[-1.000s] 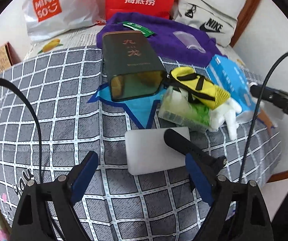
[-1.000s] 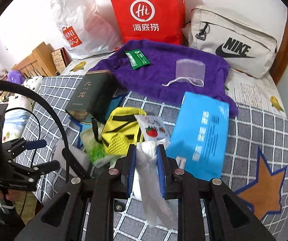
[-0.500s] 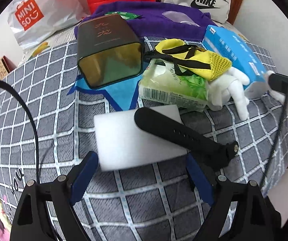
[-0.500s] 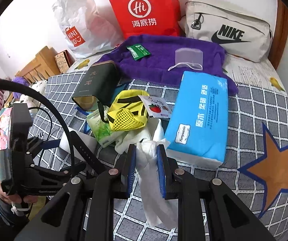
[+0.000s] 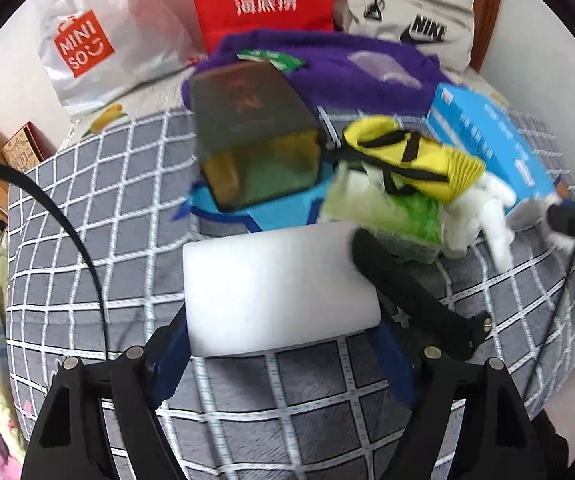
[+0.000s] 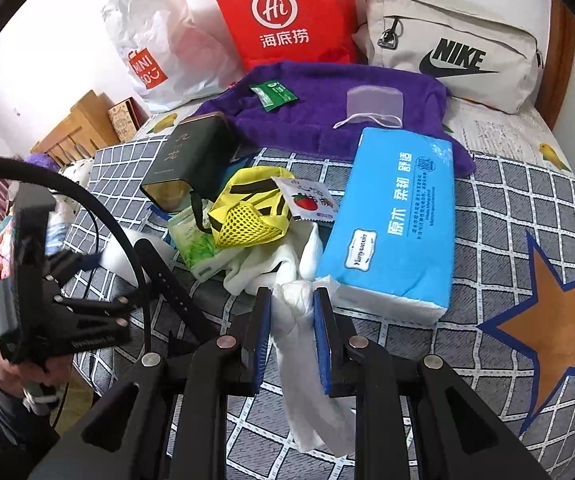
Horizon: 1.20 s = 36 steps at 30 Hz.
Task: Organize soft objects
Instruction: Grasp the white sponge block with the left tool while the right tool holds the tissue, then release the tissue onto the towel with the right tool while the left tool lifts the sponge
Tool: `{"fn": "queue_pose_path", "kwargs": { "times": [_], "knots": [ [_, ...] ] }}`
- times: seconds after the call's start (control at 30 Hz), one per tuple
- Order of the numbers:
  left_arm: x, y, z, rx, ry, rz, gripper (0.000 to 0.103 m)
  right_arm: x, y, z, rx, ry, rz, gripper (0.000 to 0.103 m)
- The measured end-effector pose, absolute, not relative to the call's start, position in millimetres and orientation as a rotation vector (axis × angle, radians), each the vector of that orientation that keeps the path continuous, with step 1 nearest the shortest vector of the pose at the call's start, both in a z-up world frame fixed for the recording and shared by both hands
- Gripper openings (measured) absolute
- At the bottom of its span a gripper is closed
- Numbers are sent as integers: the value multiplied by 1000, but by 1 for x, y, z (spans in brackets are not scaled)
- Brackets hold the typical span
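A white foam block (image 5: pixel 275 284) lies on the checked bed cover (image 5: pixel 107 208), also seen as the block (image 6: pixel 119 258) in the right wrist view. My left gripper (image 5: pixel 281 322) straddles its near edge, jaws closing, pads at its corners without squeezing it. A black strap (image 5: pixel 407 296) rests across the block's right end. My right gripper (image 6: pixel 292 294) is shut on a white cloth (image 6: pixel 307 344) that hangs down between its fingers. A yellow mesh pouch (image 6: pixel 251 208) lies on a green wipes pack (image 6: pixel 195 240).
A blue tissue pack (image 6: pixel 399 220) lies right of the pile, a dark box (image 6: pixel 191 156) to its left. Behind are a purple towel (image 6: pixel 327 92), a red bag (image 6: pixel 287 12), a white bag (image 6: pixel 159 48) and a beige Nike pouch (image 6: pixel 455 52). A hand (image 6: pixel 19 376) holds the left gripper.
My left gripper has come down and forward onto the foam block, which now sits between its jaws, and the jaws have narrowed. The right gripper keeps its hold on the white cloth.
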<state>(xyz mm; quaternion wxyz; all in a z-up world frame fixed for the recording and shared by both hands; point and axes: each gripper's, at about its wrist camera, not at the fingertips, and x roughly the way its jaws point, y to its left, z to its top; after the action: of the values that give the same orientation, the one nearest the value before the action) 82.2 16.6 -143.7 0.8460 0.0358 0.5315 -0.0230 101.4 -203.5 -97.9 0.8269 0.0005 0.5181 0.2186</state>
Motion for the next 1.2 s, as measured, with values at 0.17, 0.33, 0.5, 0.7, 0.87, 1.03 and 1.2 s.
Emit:
{"fn": "queue_pose_path", "kwargs": {
  "times": [0.17, 0.33, 0.5, 0.7, 0.87, 1.03, 1.2],
  "knots": [
    [81, 37, -124, 7, 1093, -55, 80, 99, -202, -97, 11, 1096, 479, 21],
    [82, 52, -103, -14, 1048, -29, 80, 99, -206, -89, 16, 1076, 478, 21],
    [87, 50, -81, -2, 991, -29, 80, 103, -211, -78, 22, 1051, 467, 21],
    [96, 34, -58, 60, 924, -21, 80, 111, -218, -68, 35, 1024, 451, 21],
    [109, 31, -44, 51, 885, -32, 80, 121, -221, -62, 40, 1000, 443, 21],
    [125, 33, -37, 40, 867, -34, 80, 131, -220, -57, 37, 978, 444, 21],
    [138, 36, -36, 39, 862, -30, 80, 146, -218, -55, 26, 976, 437, 21]
  ]
}}
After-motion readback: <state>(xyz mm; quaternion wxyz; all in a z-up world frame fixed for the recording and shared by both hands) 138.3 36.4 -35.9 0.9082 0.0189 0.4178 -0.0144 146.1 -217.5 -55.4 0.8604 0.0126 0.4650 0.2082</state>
